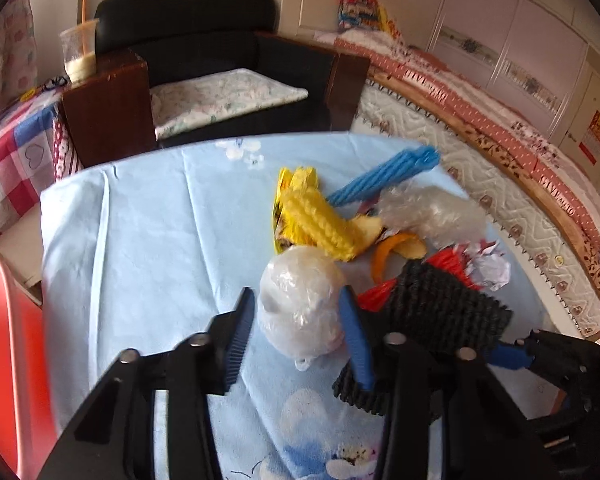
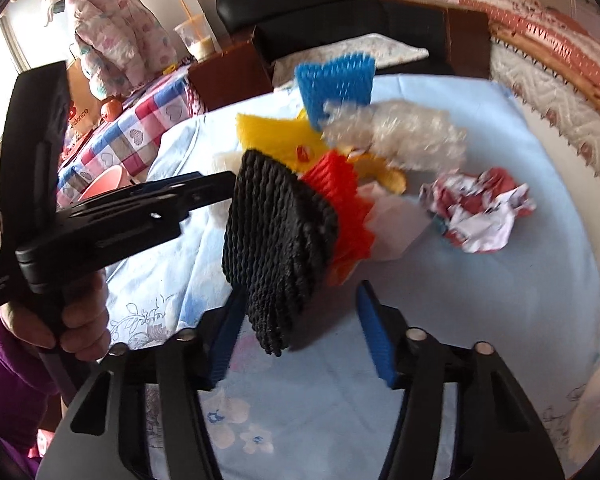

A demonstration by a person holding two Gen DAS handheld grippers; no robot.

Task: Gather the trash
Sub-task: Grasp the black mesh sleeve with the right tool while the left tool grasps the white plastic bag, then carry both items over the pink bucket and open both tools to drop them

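Observation:
A pile of trash lies on the light blue tablecloth (image 1: 140, 220). My left gripper (image 1: 298, 320) is open, its fingers on either side of a crumpled clear plastic ball (image 1: 300, 304) without pinching it. A black foam net (image 1: 440, 308) lies just to its right. Beyond lie a yellow foam net (image 1: 320, 216), a blue foam net (image 1: 384, 178), clear wrap (image 1: 432, 208), orange peel (image 1: 396, 252), red net (image 1: 448, 260) and crumpled paper (image 1: 488, 264). My right gripper (image 2: 300, 320) is open around the black net (image 2: 280, 248), which touches its left finger. The crumpled paper (image 2: 476, 212) lies at right.
A black armchair (image 1: 204, 40) with wooden arms stands behind the table, a plastic cup (image 1: 80, 52) on its arm. A bed (image 1: 500, 128) runs along the right. A red chair (image 1: 8, 340) is at left. The left gripper's body (image 2: 100, 208) shows in the right wrist view.

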